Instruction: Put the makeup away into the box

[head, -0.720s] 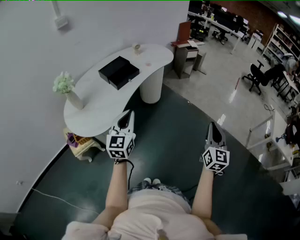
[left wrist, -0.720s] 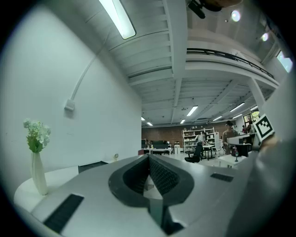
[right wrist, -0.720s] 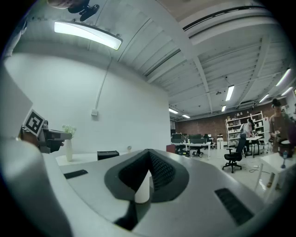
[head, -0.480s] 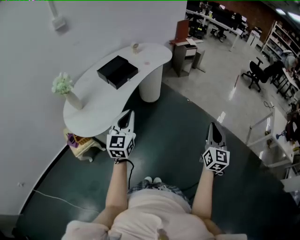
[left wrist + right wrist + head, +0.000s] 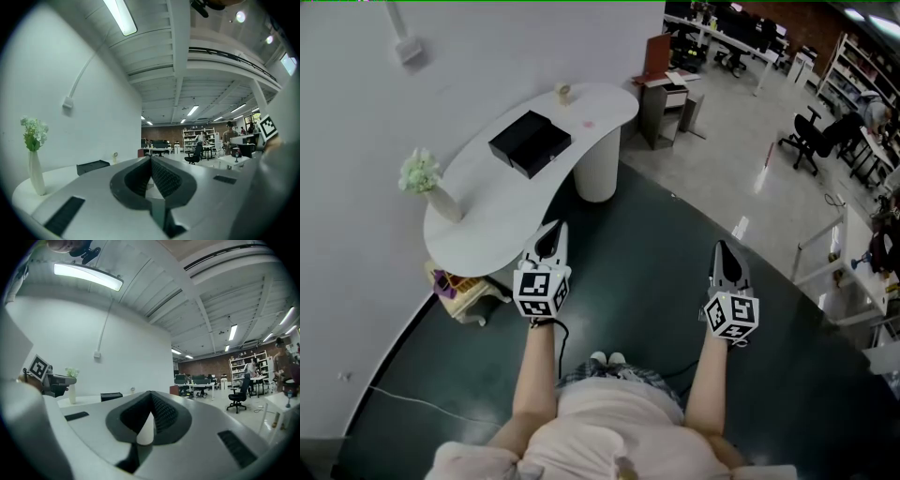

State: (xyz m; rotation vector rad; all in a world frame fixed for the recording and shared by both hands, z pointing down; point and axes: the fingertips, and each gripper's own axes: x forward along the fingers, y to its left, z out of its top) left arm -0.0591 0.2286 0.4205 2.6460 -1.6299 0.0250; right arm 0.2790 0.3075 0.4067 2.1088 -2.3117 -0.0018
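A black box (image 5: pixel 530 143) lies closed on the white curved table (image 5: pixel 487 220), also seen in the left gripper view (image 5: pixel 92 166) and the right gripper view (image 5: pixel 111 396). A small round jar (image 5: pixel 564 93) stands near the table's far end, with a small pink item (image 5: pixel 588 122) beside it. My left gripper (image 5: pixel 551 229) is held level just before the table's near edge, its jaws shut and empty (image 5: pixel 151 158). My right gripper (image 5: pixel 725 249) hangs over the dark floor well right of the table, tips together with nothing between them (image 5: pixel 151 394).
A white vase with pale flowers (image 5: pixel 425 178) stands at the table's left end. A basket of coloured things (image 5: pixel 459 291) sits under the table edge. The white wall (image 5: pixel 356 141) runs along the left. Office chairs (image 5: pixel 811 141) and desks fill the far right.
The table and black box have drifted slightly left and up in the head view. Both grippers keep the same place and stay shut.
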